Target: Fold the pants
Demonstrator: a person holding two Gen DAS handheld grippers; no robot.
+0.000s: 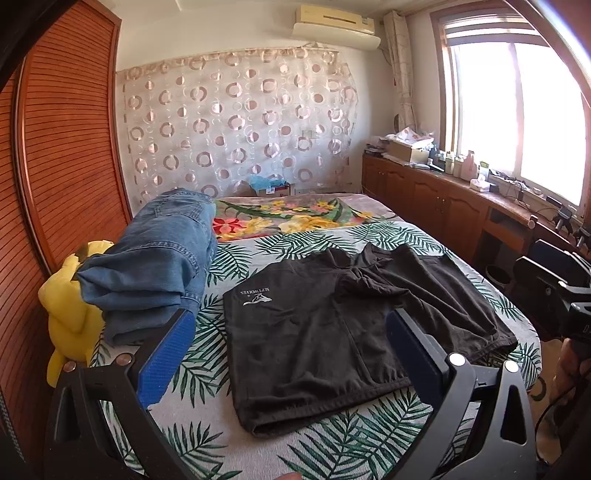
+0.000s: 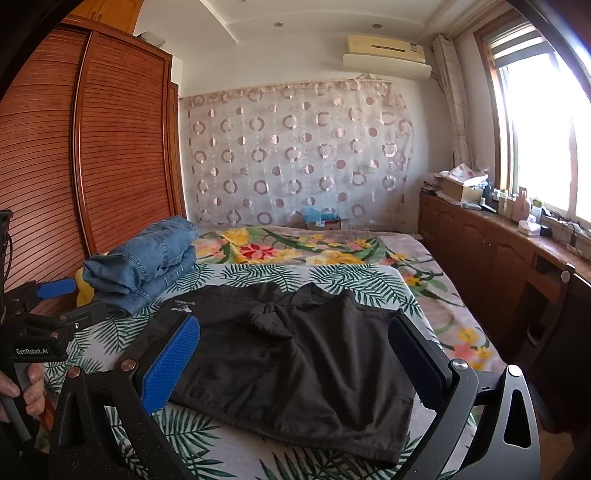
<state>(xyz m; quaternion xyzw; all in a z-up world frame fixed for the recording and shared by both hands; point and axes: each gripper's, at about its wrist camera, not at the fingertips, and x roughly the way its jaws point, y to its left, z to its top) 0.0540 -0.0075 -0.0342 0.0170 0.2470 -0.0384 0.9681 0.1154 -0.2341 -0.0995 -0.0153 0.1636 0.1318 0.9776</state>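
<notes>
Left gripper (image 1: 290,345) held above the near edge of the bed (image 1: 207,435), jaws spread wide, nothing between them; blue pads (image 1: 166,356) face inward. Right gripper (image 2: 295,354) likewise above the near edge, jaws wide apart, empty. A hand (image 2: 27,387) grips the left tool's handle, seen at the left margin of the right wrist view.

Black pants (image 1: 354,325) lie flat on the palm-leaf bedspread (image 1: 388,421), near the near edge and roughly centred across the bed. Short-legged, dark fabric, a small white logo (image 1: 256,295) on the left panel. Middle of the garment bunched into a crease; far part rumpled. Hem runs close to the near edge.

Toward the left edge: a stack of folded blue jeans (image 1: 162,258), just beside the black pants, not clearly touching. Yellow item (image 1: 68,310) tucked against the jeans at the left edge, partly hidden.

Further back: floral blanket (image 1: 295,216) across the far part of the bed. Beyond it, circle-patterned curtain (image 1: 236,122), air conditioner (image 1: 336,22) above. Slatted wooden wardrobe (image 1: 62,140) on the left; window (image 1: 513,110) and cluttered wooden cabinet (image 1: 424,184) on the right.
</notes>
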